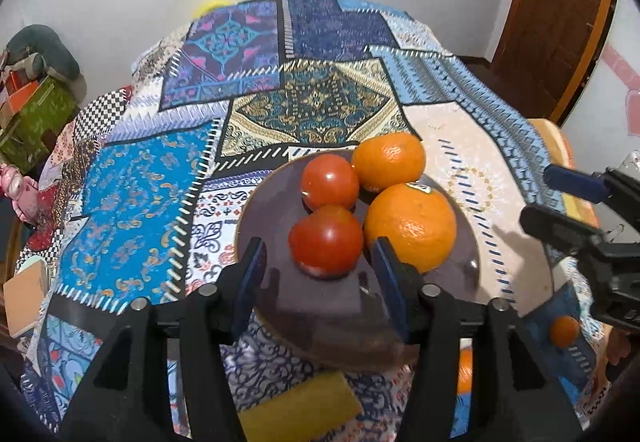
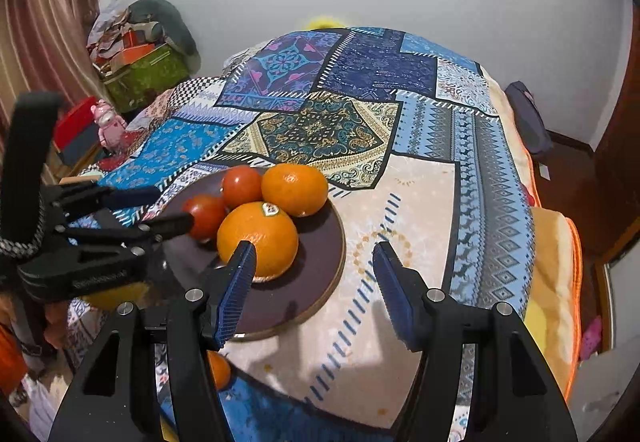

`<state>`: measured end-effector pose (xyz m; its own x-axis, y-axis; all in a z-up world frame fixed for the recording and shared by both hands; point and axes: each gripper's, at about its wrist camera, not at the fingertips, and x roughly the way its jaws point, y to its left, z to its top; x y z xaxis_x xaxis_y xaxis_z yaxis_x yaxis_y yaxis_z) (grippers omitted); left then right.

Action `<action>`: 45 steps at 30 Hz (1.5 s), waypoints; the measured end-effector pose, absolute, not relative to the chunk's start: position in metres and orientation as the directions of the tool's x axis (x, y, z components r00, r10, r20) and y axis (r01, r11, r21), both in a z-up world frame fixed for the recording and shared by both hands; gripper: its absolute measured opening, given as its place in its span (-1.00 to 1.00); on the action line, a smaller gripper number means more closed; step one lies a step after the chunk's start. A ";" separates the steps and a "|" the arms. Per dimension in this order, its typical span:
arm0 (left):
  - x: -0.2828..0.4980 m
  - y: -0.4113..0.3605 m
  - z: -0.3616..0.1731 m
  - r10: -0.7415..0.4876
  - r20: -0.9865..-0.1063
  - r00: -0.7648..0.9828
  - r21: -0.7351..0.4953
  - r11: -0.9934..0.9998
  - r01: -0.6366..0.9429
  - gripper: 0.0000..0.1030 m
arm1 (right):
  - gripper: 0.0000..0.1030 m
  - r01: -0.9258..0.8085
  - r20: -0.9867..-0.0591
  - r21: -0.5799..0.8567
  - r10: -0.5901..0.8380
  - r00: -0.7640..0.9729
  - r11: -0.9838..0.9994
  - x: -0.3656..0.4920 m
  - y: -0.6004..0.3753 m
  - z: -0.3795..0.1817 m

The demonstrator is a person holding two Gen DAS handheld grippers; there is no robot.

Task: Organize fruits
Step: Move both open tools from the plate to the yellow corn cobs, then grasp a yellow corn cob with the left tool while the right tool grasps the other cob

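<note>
A dark round plate [image 1: 272,198] [image 2: 320,242] holds two tomatoes and two oranges. The near tomato [image 1: 326,240] [image 2: 204,214] sits between the open jaws of my left gripper [image 1: 320,258] [image 2: 160,210], which do not touch it. Behind it are the far tomato [image 1: 330,180] [image 2: 242,186], the far orange [image 1: 388,160] [image 2: 294,188] and the stickered orange [image 1: 412,226] [image 2: 258,240]. My right gripper [image 2: 314,262] [image 1: 552,194] is open and empty, over the plate's right rim. A small orange [image 1: 564,330] [image 2: 220,368] lies on the cloth near the plate.
The plate rests on a patchwork cloth [image 1: 160,182] [image 2: 400,202] over a bed. A yellow object [image 1: 300,410] lies below the plate. Boxes and clutter [image 2: 140,74] stand at the left wall. A wooden door [image 1: 560,22] is at the right.
</note>
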<state>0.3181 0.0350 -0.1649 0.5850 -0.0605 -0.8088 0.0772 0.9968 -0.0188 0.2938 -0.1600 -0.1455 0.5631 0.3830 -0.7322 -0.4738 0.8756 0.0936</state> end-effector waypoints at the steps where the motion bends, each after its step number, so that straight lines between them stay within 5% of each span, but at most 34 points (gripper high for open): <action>1: 0.314 0.037 -0.161 -0.062 -0.805 0.590 -0.021 0.997 0.077 0.14 | 0.11 -0.476 -0.731 0.096 0.386 0.562 0.874 0.289 -0.160 -0.144; 17: 0.234 0.074 -0.159 -0.077 -0.828 0.556 -0.032 0.995 0.090 0.27 | 0.16 -0.534 -0.726 0.133 0.448 0.521 0.835 0.217 -0.135 -0.139; 35: 0.242 0.070 -0.208 -0.165 -0.871 0.464 -0.098 0.981 0.165 0.43 | 0.16 -0.548 -0.789 0.200 0.465 0.401 0.812 0.181 -0.104 -0.173; 45: 0.220 0.082 -0.213 -0.176 -0.879 0.442 -0.122 0.981 0.147 -0.28 | 0.17 -0.561 -0.811 0.231 0.476 0.340 0.795 0.175 -0.100 -0.186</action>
<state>0.2200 0.0821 -0.2126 0.4425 -0.1761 -0.8793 0.1473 0.9815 -0.1224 0.1746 -0.0996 -0.1862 0.3402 0.4762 -0.8108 -0.5612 0.7947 0.2313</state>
